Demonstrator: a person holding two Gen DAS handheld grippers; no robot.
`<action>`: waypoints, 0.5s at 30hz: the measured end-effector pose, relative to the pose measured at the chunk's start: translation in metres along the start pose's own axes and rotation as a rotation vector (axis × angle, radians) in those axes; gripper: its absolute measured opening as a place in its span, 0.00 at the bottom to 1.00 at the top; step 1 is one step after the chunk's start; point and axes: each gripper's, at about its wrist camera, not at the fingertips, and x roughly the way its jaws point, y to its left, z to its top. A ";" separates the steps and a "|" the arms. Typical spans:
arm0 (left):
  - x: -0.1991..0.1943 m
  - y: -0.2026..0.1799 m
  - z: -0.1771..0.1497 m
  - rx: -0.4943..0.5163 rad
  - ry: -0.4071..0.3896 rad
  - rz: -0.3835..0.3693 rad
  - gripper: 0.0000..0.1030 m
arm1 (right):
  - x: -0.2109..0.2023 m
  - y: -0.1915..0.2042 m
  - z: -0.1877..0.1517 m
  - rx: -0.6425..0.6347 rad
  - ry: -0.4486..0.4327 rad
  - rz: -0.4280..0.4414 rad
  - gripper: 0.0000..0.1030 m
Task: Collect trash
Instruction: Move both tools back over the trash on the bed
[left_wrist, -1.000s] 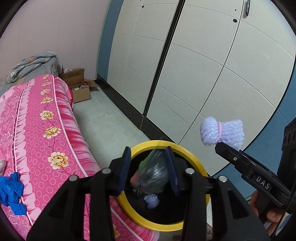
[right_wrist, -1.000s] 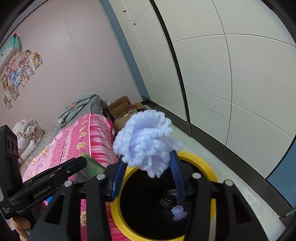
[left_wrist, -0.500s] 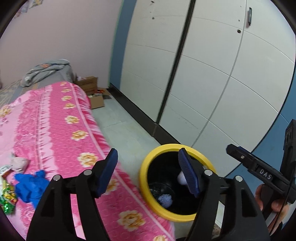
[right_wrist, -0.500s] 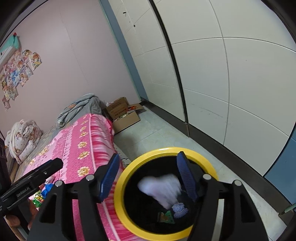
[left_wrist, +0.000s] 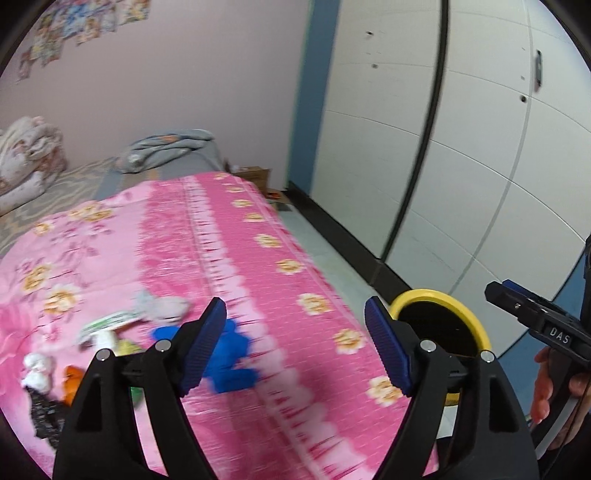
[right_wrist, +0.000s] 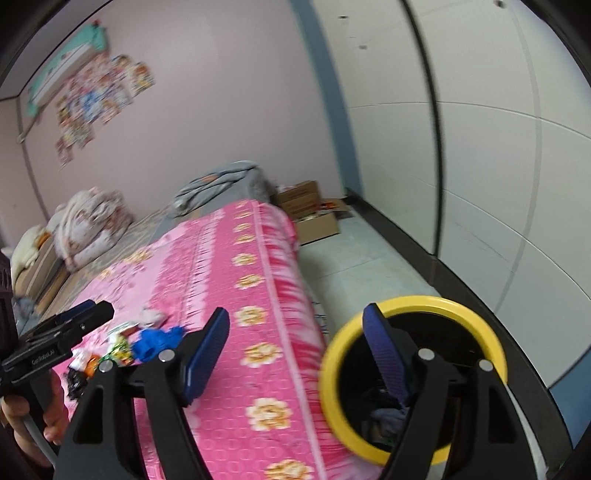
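Left wrist view shows my left gripper (left_wrist: 295, 347) spread wide and empty above the pink floral bedspread (left_wrist: 229, 258), where a crumpled blue glove (left_wrist: 229, 354) and wrappers (left_wrist: 107, 325) lie. My right gripper (right_wrist: 295, 350) is released too, beside the yellow-rimmed trash bin (right_wrist: 491, 339) on the floor against the bed.

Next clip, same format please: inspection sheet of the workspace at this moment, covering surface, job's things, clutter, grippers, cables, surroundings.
Surface: pink floral bedspread, blurred by motion.
Job's things: yellow-rimmed bin on the floor beside the bed, some trash inside; blue crumpled item, wrappers, white wad and black scrap lying on the bedspread.
Clutter: cardboard boxes on the floor past the bed; folded bedding at the far end.
Grippers: left gripper and right gripper, jaws wide apart, nothing held.
Cables: nothing seen.
Surroundings: white wardrobe doors, pink wall, stickers.
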 end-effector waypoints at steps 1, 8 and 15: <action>-0.006 0.010 -0.001 -0.004 -0.005 0.017 0.72 | 0.002 0.009 0.000 -0.015 0.004 0.010 0.70; -0.041 0.077 -0.016 -0.061 -0.023 0.121 0.74 | 0.019 0.073 -0.004 -0.137 0.055 0.108 0.77; -0.062 0.138 -0.035 -0.125 -0.010 0.212 0.75 | 0.044 0.118 -0.011 -0.208 0.114 0.155 0.79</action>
